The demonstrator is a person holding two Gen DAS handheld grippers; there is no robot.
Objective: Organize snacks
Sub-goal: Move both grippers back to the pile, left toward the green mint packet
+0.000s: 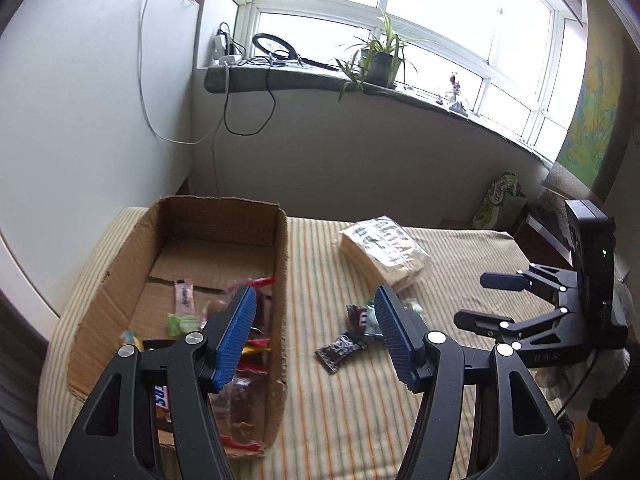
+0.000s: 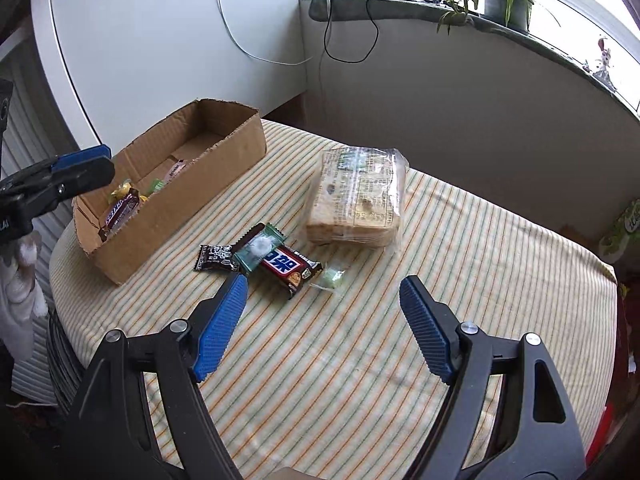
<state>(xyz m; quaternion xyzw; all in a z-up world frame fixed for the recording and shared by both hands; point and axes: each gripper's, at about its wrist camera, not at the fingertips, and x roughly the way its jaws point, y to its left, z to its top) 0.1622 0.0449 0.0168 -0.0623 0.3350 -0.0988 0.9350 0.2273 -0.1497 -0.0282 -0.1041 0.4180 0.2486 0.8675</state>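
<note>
Both tongs gape wide and empty. Left tongs (image 1: 316, 328) hang over the near right wall of the box (image 1: 280, 280), one pad above its contents, the other above the striped worktop (image 1: 460, 248) — a likely drop spot, since the box is where snacks are gathering. Inside it: a Snickers (image 2: 120, 212), pale green sweets, a pink packet, red and yellow wrappers. Right tongs (image 2: 324, 312) hover low over the worktop, aimed at the loose cluster at their 11 o'clock: a black wrapper (image 2: 216, 258), a teal sachet (image 2: 258, 252) lying across a red-and-brown bar (image 2: 290, 270), and a small green sweet (image 2: 332, 280) just beside the bar at its 3 o'clock. A cracker pack (image 2: 356, 196) sits apart at 12 o'clock. My read: loose pieces go first; the overlapping sachet probably needs lifting before the bar.
</note>
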